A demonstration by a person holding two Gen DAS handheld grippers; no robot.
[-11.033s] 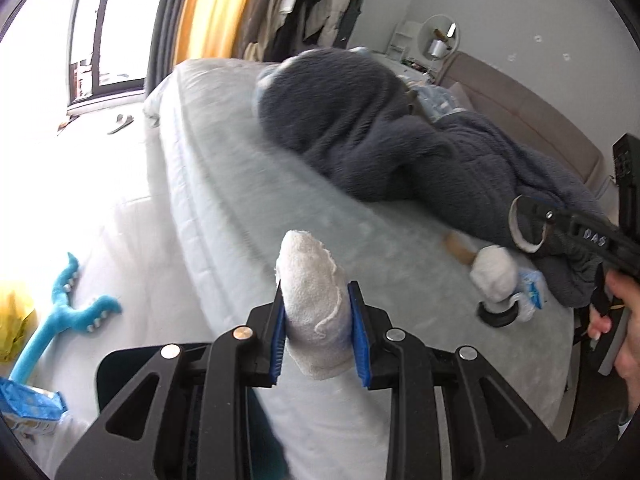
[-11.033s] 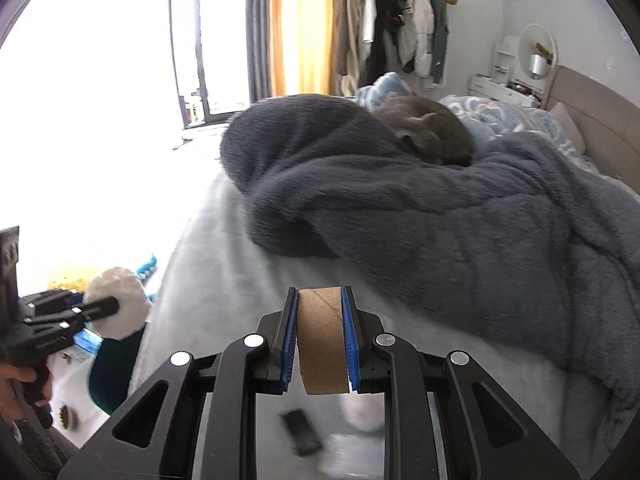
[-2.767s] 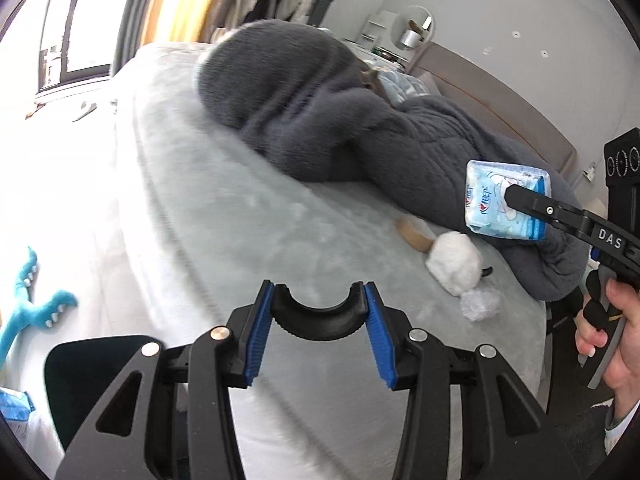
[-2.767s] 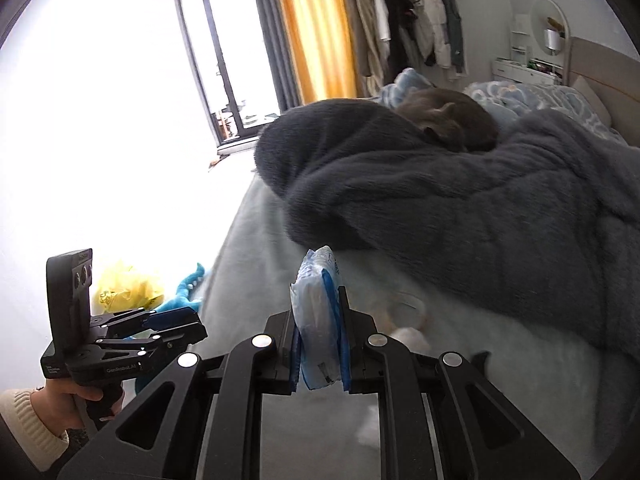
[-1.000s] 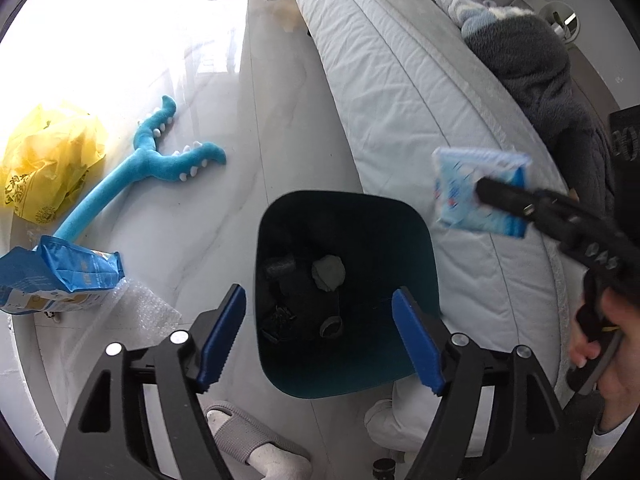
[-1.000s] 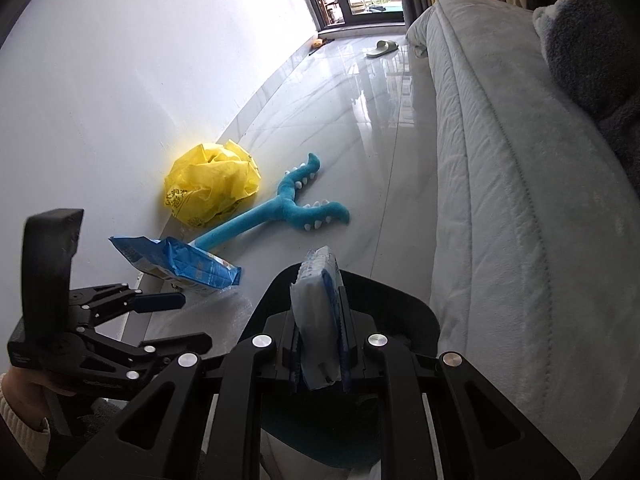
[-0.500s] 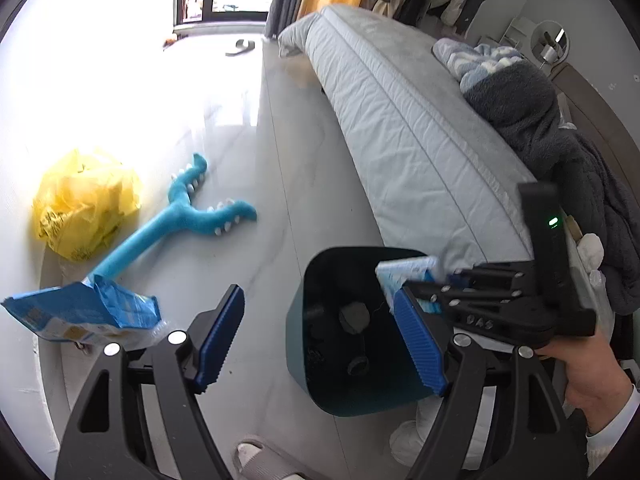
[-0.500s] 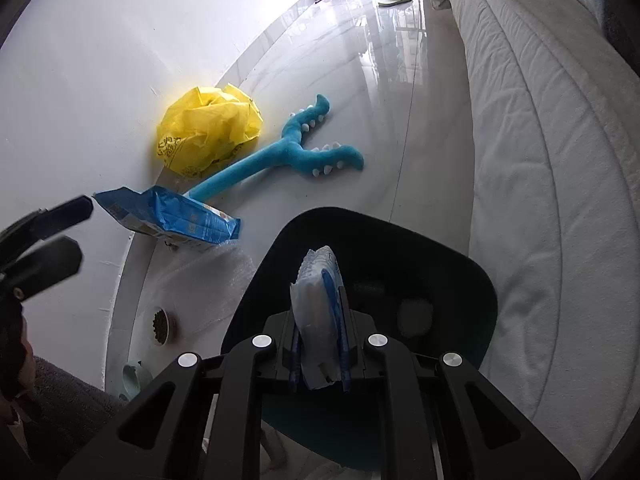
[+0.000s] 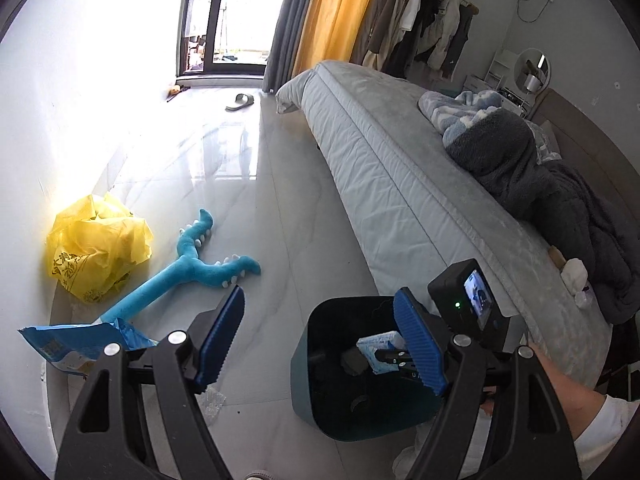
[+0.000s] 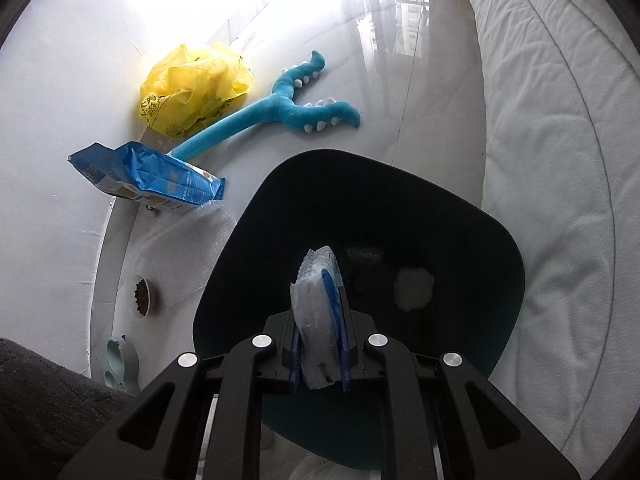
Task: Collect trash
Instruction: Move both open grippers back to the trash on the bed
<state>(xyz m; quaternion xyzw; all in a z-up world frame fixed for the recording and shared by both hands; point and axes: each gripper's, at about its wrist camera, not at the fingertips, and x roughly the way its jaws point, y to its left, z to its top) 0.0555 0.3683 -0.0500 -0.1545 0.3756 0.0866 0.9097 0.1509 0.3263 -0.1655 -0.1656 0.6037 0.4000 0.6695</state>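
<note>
A dark teal bin [image 10: 500, 248] stands on the floor beside the bed. My right gripper [image 10: 320, 348] points down into its mouth and is shut on a blue and white tissue pack [image 10: 318, 312]. A white wad [image 10: 414, 284] and dark scraps lie on the bin's bottom. In the left wrist view the same tissue pack [image 9: 378, 350] shows inside the bin [image 9: 304, 368], held by the right gripper. My left gripper [image 9: 320, 344] is open and holds nothing; it hangs above the floor just left of the bin. On the bed's near edge lie a cardboard tube [image 9: 555, 255] and white wads [image 9: 574, 270].
On the floor by the wall lie a yellow plastic bag [image 9: 96, 252], a blue plush toy [image 9: 192, 268], a blue snack bag [image 10: 148, 178] and bubble wrap [image 9: 210, 402]. A small bowl [image 10: 142, 294] stands nearby. The grey bed [image 9: 400, 184] carries a dark blanket [image 9: 540, 184]. A slipper [image 9: 240, 101] lies by the window.
My right gripper has sunk with the tissue pack from above the bin into its mouth. My left gripper has risen and tilted up, so more of the room and bed shows.
</note>
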